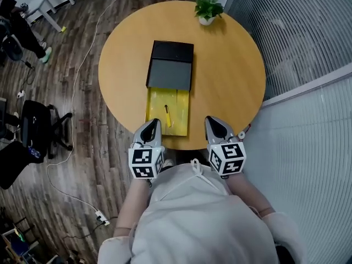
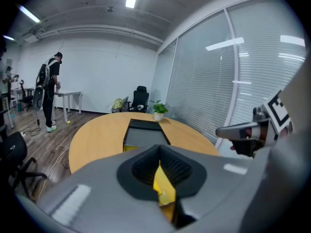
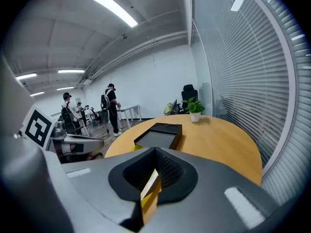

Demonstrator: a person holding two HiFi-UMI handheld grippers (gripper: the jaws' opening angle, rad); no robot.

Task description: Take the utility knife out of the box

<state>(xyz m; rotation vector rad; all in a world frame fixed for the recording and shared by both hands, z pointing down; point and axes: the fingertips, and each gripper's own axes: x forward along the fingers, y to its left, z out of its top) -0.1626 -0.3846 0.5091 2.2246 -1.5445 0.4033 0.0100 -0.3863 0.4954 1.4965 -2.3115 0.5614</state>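
A black box (image 1: 170, 66) lies on the round wooden table (image 1: 231, 70). Its yellow inner tray (image 1: 179, 106) is slid out toward the near edge. The yellow utility knife (image 1: 167, 116) lies in that tray. My left gripper (image 1: 153, 123) hovers at the tray's near left corner, jaws shut and empty. My right gripper (image 1: 213, 121) hangs just right of the tray at the table's edge, jaws together with nothing in them. In the left gripper view the box (image 2: 143, 132) sits ahead past the shut left gripper (image 2: 158, 160). The right gripper view shows the same box (image 3: 158, 136) beyond the right gripper (image 3: 154, 155).
A small potted plant (image 1: 207, 7) stands at the table's far edge. A glass wall with blinds (image 1: 297, 32) runs along the right. An office chair (image 1: 33, 128) and a cable (image 1: 71, 92) are on the wood floor at the left. People (image 3: 112, 106) stand far off.
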